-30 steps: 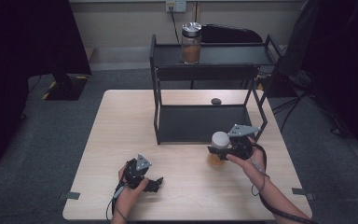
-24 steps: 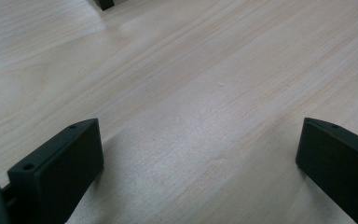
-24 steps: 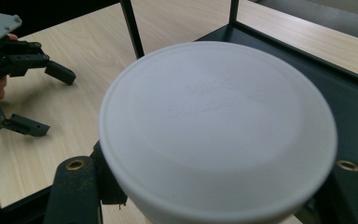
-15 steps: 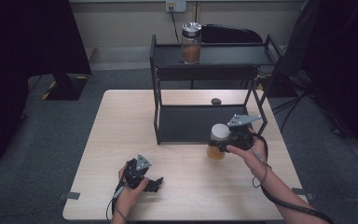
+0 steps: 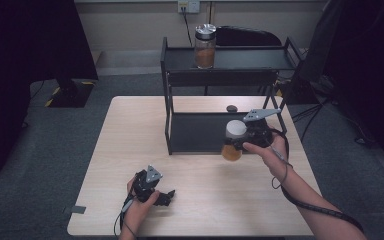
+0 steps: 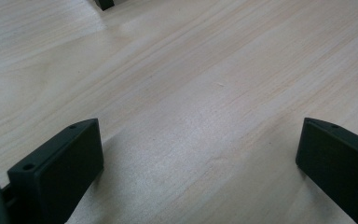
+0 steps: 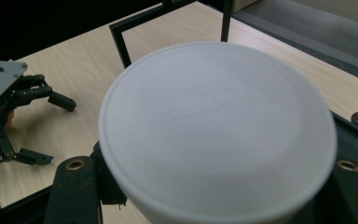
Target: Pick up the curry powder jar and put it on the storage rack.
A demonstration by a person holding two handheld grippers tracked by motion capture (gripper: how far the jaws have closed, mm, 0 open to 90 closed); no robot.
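Since the earlier frames, the right gripper (image 5: 236, 142) has carried the white-lidded jar (image 5: 233, 141) away from the near counter area toward the black rack (image 5: 220, 77); the left gripper (image 5: 166, 198) has stayed in place. In the high view, the jar hangs above the front edge of the rack's lower shelf (image 5: 200, 132), its amber contents visible below the lid. The right jaws are closed on the jar just under its lid, which shows large in the right gripper view (image 7: 216, 126). The left gripper rests on the counter (image 5: 130, 130) near its front edge, jaws spread wide and holding nothing. A second jar (image 5: 205, 46) stands upright on the rack's top shelf. A small dark object (image 5: 231, 108) lies on the counter behind the rack.
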